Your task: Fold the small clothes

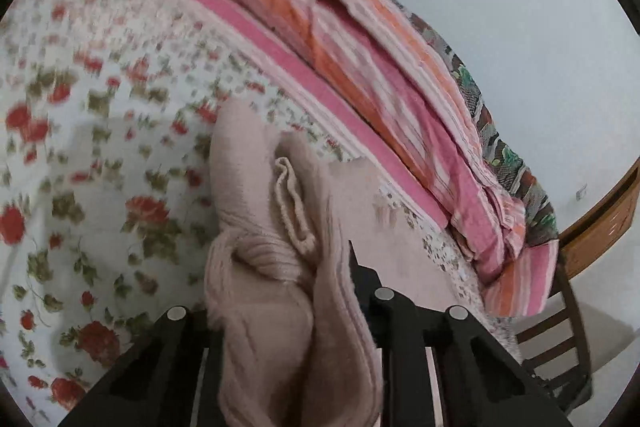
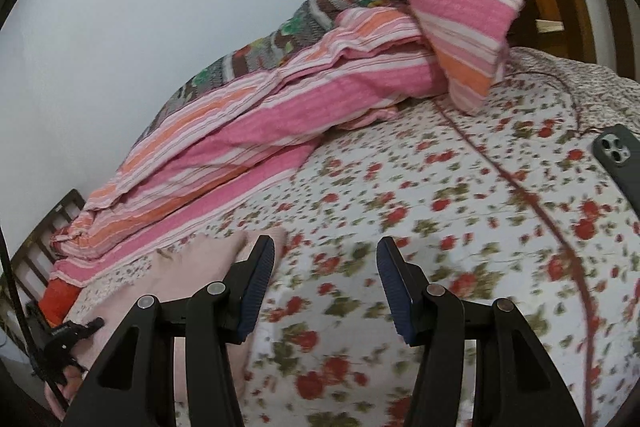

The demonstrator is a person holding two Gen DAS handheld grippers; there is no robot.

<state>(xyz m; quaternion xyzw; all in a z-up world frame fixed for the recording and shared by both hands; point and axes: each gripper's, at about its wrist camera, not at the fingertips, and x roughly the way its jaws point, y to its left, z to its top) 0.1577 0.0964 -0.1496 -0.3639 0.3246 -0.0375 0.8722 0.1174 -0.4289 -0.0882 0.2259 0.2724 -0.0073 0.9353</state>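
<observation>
Setting: a bed (image 2: 460,187) spread with a white bedsheet printed in red flowers, set against a pale wall (image 1: 480,7).

Garment: a pale pink knitted garment (image 1: 280,227) bunches up in folds at the near side of the bed; its ribbed hem curls in a loop at the middle of the left wrist view, and part of it lies flat on the sheet to the right.

Left hand-held gripper (image 1: 288,315): clenched on the pink knit, whose cloth fills the gap between the black fingers and spills out ahead of them and below; the fingertips themselves are mostly buried in wool.

Right hand-held gripper (image 2: 326,267): released, its two blue-padded fingers apart with only flowered sheet showing between them; the left finger's tip stands just beside the flat edge of the pink garment (image 2: 192,267), though contact cannot be told.

Blanket: a pink, orange and white striped blanket (image 2: 280,115) lies heaped along the wall side of the bed, one end folded up over a patterned brown and green cover (image 2: 320,7).

Phone: a dark phone (image 2: 620,163) lies camera-side up on the sheet at the right edge of the right wrist view, well apart from the garment.

Furniture: a wooden bed frame (image 1: 608,223) curves round the far end, with a dark slatted chair (image 1: 560,339) beside it.

Sharpness: the flowered sheet is smeared by blur in both views.
</observation>
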